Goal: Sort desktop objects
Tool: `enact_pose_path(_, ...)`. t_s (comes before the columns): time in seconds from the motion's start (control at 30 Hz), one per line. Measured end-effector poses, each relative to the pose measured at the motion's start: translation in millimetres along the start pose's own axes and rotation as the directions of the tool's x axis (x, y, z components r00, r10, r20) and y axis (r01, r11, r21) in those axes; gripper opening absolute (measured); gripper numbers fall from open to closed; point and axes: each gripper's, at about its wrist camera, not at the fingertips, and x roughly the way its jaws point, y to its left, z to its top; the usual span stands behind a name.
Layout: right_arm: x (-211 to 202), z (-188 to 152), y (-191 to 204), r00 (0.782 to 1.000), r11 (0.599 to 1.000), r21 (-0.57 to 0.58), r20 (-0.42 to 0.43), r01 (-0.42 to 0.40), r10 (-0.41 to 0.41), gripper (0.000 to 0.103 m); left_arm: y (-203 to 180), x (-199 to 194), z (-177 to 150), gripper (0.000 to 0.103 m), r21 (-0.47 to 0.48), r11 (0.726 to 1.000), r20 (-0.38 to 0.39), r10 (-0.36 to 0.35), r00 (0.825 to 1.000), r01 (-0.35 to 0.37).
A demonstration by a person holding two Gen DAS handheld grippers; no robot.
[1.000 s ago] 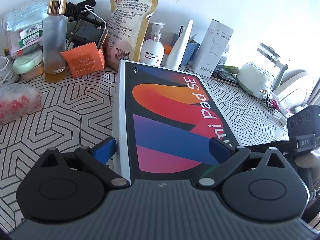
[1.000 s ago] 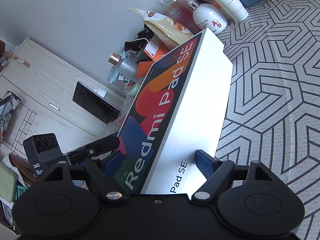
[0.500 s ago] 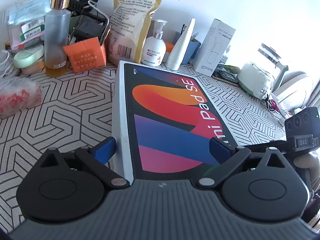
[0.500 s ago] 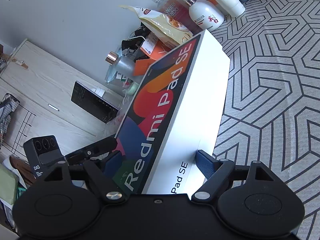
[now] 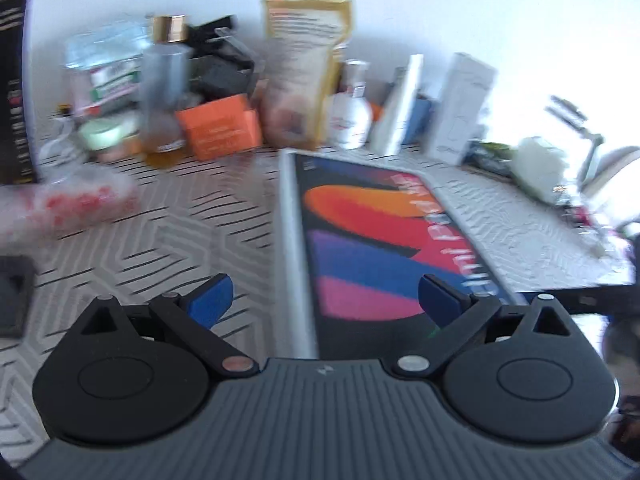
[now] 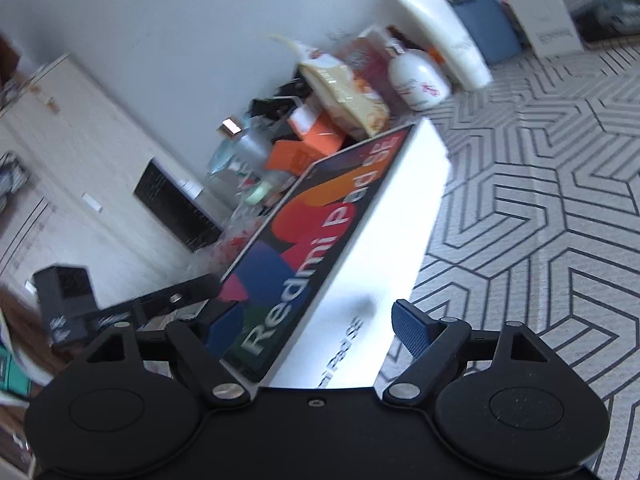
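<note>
From my left wrist, blurred: my left gripper [image 5: 324,300] stands open, blue pads astride the near end of the flat white tablet box with the colourful printed lid [image 5: 372,248], which lies on the geometric-patterned table [image 5: 168,236]; neither pad clearly presses it. From my right wrist: my right gripper [image 6: 320,330] is spread wide around the box's [image 6: 360,240] near corner, its right pad clear of the white side.
</note>
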Motion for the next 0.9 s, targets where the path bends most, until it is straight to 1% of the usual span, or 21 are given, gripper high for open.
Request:
enact_pose_path(0.03,-2.2,-2.7,3.6,1.000,1.000,-0.026,0.002,-0.008,0.008,0.086,0.8,-0.2,-2.5,0.100,0.009,1.000,0.000,0.012,1.000,-0.012)
enact_pose_path(0.07,-2.7,-5.2,7.0,1.000,0.999,-0.052,0.002,-0.001,0.001,0.086,2.2,0.0,-4.7,0.100,0.012,1.000,-0.002,0.009,1.000,-0.009)
enact_pose_path(0.13,1.6,-8.3,14.4,0.999,0.993,-0.111,-0.001,0.033,-0.033,0.086,6.6,0.1,-7.8,0.100,-0.007,1.000,-0.005,-0.011,1.000,0.011)
enact_pose_path(0.2,9.2,-10.3,15.8,0.998,0.988,-0.138,-0.014,0.064,-0.066,0.085,8.0,0.0,-8.3,0.100,-0.016,1.000,-0.016,-0.027,1.000,0.027)
enact_pose_path(0.27,15.6,-11.1,12.7,0.998,0.991,-0.123,-0.032,0.055,-0.060,0.085,5.8,0.4,-8.5,0.100,0.007,0.999,-0.029,-0.032,0.999,0.033)
enact_pose_path(0.33,19.5,-12.2,7.3,0.997,0.998,-0.068,-0.072,0.014,-0.019,0.084,1.9,1.9,-9.5,0.100,0.027,0.999,-0.048,-0.023,0.999,0.025)
enact_pose_path(0.43,21.3,-14.7,4.3,0.997,0.999,-0.049,-0.074,0.018,-0.022,0.083,-3.0,4.6,-11.8,0.100,0.043,0.999,-0.065,-0.012,0.998,0.015)
enact_pose_path(0.6,16.9,-17.9,4.5,0.998,0.999,-0.033,-0.059,-0.002,0.000,0.083,-6.7,6.8,-16.1,0.101,0.041,0.999,-0.072,0.005,0.997,-0.002)
enact_pose_path(0.67,12.2,-20.1,5.7,0.999,1.000,-0.028,-0.047,-0.012,0.011,0.084,-11.0,6.0,-18.5,0.101,0.042,0.999,-0.074,0.033,0.997,-0.030)
enact_pose_path(0.77,4.8,-25.2,7.0,0.999,0.999,-0.028,-0.032,-0.026,0.025,0.084,-20.7,4.4,-22.4,0.101,0.085,0.994,-0.058,0.070,0.996,-0.065)
enact_pose_path(0.9,-2.8,-32.8,7.5,1.000,0.999,-0.021,-0.015,-0.027,0.027,0.084,-25.5,4.5,-25.3,0.101,0.111,0.990,-0.050,0.093,0.994,-0.087)
